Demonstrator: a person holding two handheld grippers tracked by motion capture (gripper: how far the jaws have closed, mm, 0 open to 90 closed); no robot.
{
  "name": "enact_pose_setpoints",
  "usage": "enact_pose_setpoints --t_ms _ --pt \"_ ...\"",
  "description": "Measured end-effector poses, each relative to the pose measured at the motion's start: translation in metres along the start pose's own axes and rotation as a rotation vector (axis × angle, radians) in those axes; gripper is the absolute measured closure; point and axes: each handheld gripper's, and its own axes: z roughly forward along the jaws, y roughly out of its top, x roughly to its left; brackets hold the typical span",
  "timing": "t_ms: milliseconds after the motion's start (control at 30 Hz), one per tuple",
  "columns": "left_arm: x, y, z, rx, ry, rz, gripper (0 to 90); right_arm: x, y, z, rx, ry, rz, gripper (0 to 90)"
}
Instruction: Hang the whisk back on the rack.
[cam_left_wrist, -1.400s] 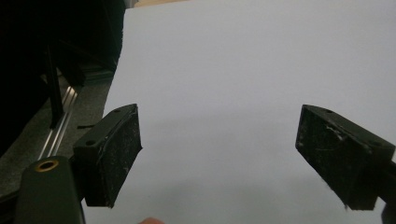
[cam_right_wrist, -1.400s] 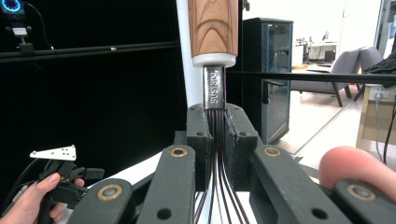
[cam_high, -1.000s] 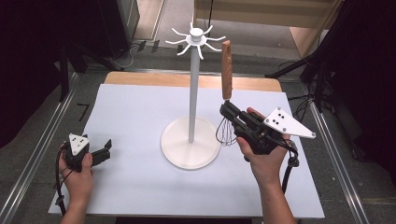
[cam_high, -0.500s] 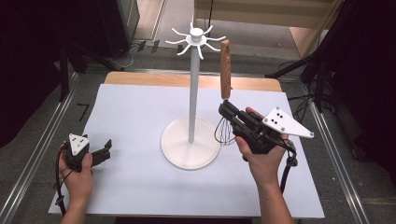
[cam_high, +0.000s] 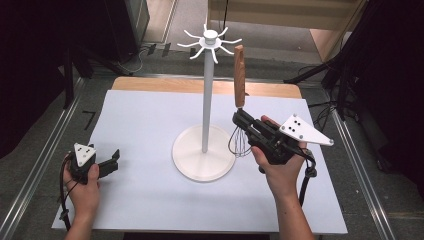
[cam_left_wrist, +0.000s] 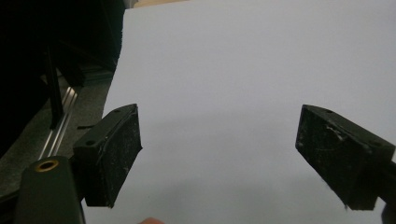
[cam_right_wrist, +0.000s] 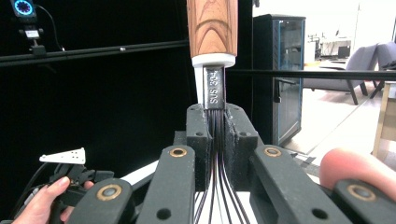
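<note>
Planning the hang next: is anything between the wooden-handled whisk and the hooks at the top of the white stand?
Nothing visible: the wooden-handled whisk, clamped upright in the right tongs, has open air between it and the white hook crown.

The whisk (cam_right_wrist: 212, 28) has a smooth, grained wooden handle, a white collar and a dull steel neck (stamped SUS 304) over thin dark wires. The claw pads (cam_left_wrist: 109, 156) look matt black and scuffed with pale dust. The counter (cam_high: 145, 125) is matt white; the stand (cam_high: 205, 150) is smooth white.
</note>
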Motion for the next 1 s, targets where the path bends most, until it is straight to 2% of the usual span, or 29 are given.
enact_pose_setpoints --t_ms 367,1000 --pt "0.0 0.0 0.0 0.0 0.0 -0.001 15.0 0.0 -0.004 0.007 0.016 0.007 -0.002 83.1" --pt "0.0 0.0 0.0 -0.002 0.0 -0.002 15.1 0.0 -0.01 0.017 0.011 0.005 -0.005 83.1"
